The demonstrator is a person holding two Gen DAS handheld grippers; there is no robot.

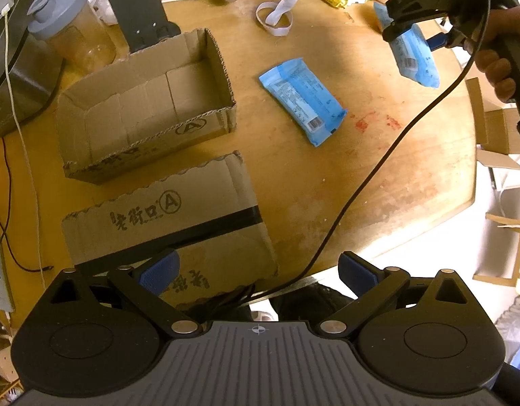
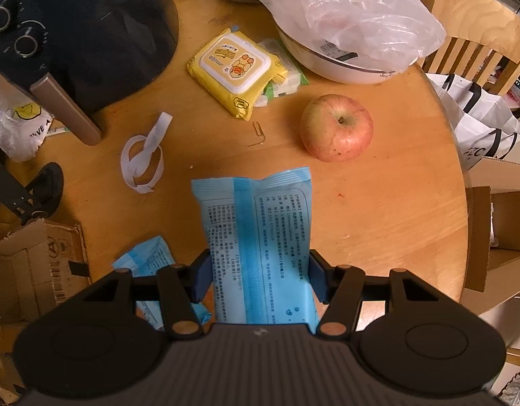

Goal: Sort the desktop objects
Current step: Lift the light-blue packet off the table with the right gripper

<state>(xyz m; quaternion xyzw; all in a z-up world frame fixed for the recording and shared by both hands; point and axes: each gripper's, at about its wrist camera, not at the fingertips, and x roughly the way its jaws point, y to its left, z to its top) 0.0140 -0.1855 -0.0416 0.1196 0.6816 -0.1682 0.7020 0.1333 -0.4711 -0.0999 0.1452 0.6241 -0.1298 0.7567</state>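
My right gripper (image 2: 258, 279) is shut on a blue packet (image 2: 260, 247), its blue pads pressing both long sides; the packet hangs above the wooden table. The left wrist view shows that same right gripper (image 1: 412, 30) at the upper right, a hand around its handle, with the blue packet (image 1: 415, 57) lifted off the table. A second blue packet (image 1: 302, 101) lies flat mid-table, partly seen under my right gripper (image 2: 148, 260). An empty open cardboard box (image 1: 148, 108) stands at the left. My left gripper (image 1: 258, 270) hangs open with nothing between its fingers, above a flattened cardboard box (image 1: 172, 226).
An apple (image 2: 337, 128), a yellow wipes pack (image 2: 236, 67), a white elastic loop (image 2: 143, 159), a paper clip (image 2: 257, 132), a white bowl (image 2: 327, 64) under a plastic bag and a black air fryer (image 2: 77, 34) sit on the round table. A black cable (image 1: 378, 169) crosses the left wrist view.
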